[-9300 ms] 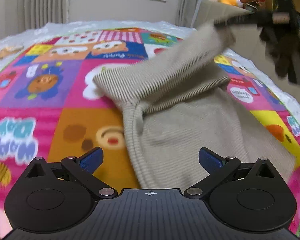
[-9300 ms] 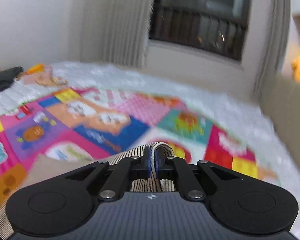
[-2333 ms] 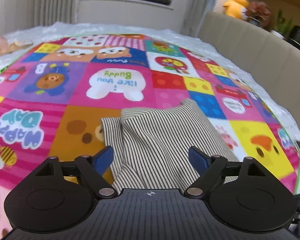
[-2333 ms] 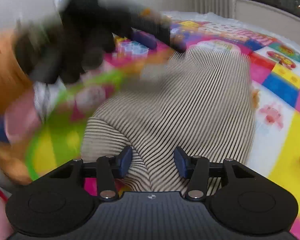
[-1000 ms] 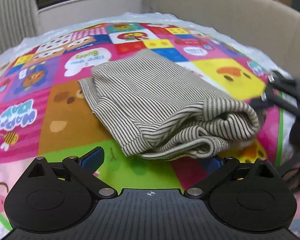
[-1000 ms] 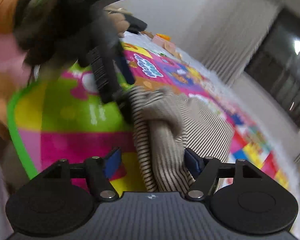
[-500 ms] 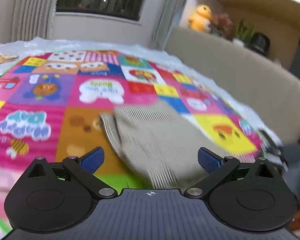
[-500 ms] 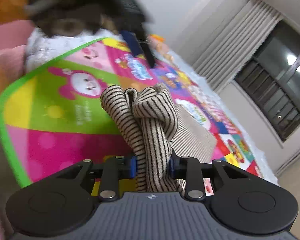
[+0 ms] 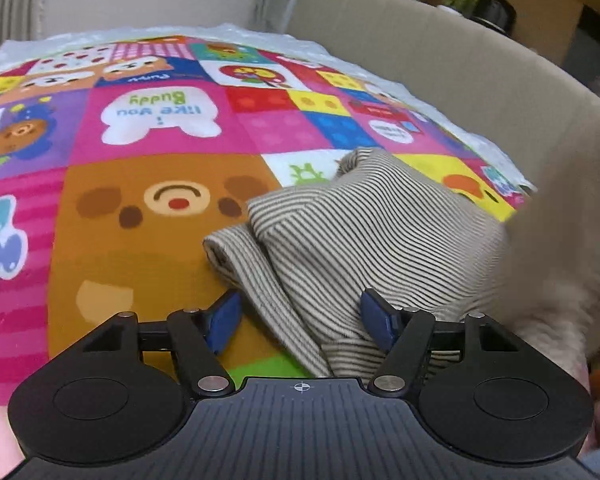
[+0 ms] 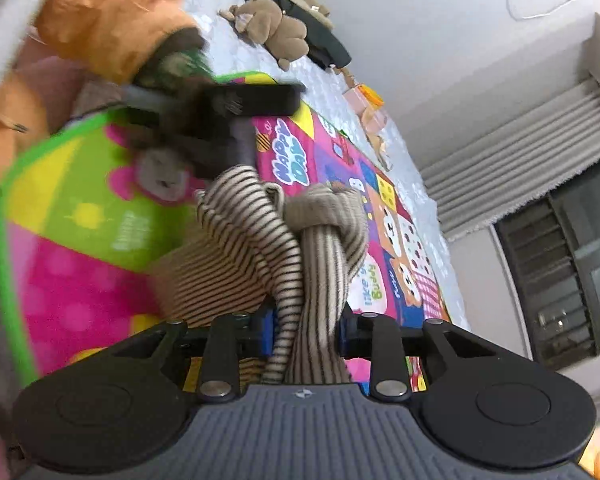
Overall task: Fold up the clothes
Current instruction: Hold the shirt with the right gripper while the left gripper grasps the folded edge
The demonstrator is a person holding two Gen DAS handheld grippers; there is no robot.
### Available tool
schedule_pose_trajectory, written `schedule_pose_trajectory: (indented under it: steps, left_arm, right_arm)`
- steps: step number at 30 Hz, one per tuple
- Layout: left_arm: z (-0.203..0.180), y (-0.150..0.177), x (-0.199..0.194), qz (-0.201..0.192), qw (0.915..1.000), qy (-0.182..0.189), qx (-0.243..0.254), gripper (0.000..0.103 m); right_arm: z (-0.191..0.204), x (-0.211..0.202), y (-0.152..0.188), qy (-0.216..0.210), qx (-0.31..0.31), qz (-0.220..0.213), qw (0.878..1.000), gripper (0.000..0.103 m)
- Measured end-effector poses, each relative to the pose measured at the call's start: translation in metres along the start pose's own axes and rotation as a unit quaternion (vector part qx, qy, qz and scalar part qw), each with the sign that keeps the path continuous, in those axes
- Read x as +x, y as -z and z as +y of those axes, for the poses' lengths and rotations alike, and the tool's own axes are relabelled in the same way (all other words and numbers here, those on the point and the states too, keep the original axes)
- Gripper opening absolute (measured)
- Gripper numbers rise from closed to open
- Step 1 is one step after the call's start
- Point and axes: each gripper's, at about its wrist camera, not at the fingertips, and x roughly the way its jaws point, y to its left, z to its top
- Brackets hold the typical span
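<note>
light: bright indoor, even | blur: motion-smeared edges | distortion: strong fisheye

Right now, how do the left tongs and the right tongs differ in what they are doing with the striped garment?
The left tongs are open, with the striped garment lying loose between their tips on the play mat. The right tongs are shut on a bunched part of the garment, holding it raised off the mat. Both are black with blue pads and work on the same garment.
</note>
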Motion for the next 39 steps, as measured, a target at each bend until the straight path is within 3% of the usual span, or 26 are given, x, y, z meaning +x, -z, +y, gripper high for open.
schedule_pose_trajectory:
  steps: [5, 7, 11, 12, 18, 21, 26, 29, 30, 31, 33, 35, 39]
  left_arm:
    - [0.007, 0.006, -0.015, -0.005, 0.9999, 0.000, -0.014, 0.068]
    - [0.003, 0.004, -0.020, -0.011, 0.9999, 0.001, -0.011, 0.080]
    - [-0.008, -0.001, -0.024, -0.026, 0.9996, 0.009, 0.001, 0.089]
    - [-0.011, -0.003, -0.026, -0.029, 0.9995, 0.011, 0.003, 0.094]
    - [-0.028, -0.011, -0.033, -0.050, 0.9983, 0.023, 0.020, 0.101]
    - [-0.038, -0.015, -0.032, -0.058, 0.9973, 0.033, 0.031, 0.101]
    - [-0.066, -0.014, -0.012, -0.064, 0.9934, 0.087, 0.041, 0.099]
    - [-0.071, -0.009, -0.010, -0.057, 0.9953, 0.074, 0.025, 0.085]
    - [-0.066, -0.007, -0.008, -0.046, 0.9976, 0.052, 0.009, 0.071]
    - [-0.060, -0.005, -0.006, -0.034, 0.9989, 0.030, -0.006, 0.062]
    - [-0.046, -0.002, -0.005, -0.031, 0.9981, 0.022, -0.047, 0.061]
    - [-0.031, 0.000, -0.006, -0.034, 0.9949, 0.026, -0.091, 0.061]
    - [-0.027, -0.003, -0.002, -0.034, 0.9946, 0.024, -0.095, 0.062]
  right_arm:
    - [-0.032, 0.061, 0.006, -0.037, -0.003, -0.004, 0.999, 0.028]
    - [-0.035, 0.088, 0.014, -0.067, 0.009, 0.003, 0.998, 0.028]
    - [-0.033, 0.118, 0.025, -0.085, 0.042, 0.003, 0.996, 0.028]
    - [-0.034, 0.120, 0.026, -0.085, 0.050, -0.001, 0.995, 0.028]
    - [-0.029, 0.093, 0.029, -0.061, 0.067, -0.025, 0.996, 0.028]
    - [-0.034, 0.060, 0.028, -0.052, 0.088, -0.049, 0.994, 0.028]
    - [-0.038, 0.031, 0.024, -0.063, 0.076, -0.069, 0.993, 0.028]
    - [-0.039, 0.054, 0.023, -0.070, 0.067, -0.069, 0.993, 0.029]
    - [-0.040, 0.065, 0.023, -0.073, 0.066, -0.067, 0.993, 0.029]
    - [-0.040, 0.078, 0.024, -0.074, 0.064, -0.061, 0.993, 0.036]
    - [-0.039, 0.099, 0.025, -0.058, 0.061, -0.045, 0.995, 0.057]
    - [-0.045, 0.108, 0.027, -0.030, 0.075, -0.036, 0.996, 0.068]
    - [-0.064, 0.091, 0.036, 0.022, 0.140, -0.025, 0.990, 0.100]
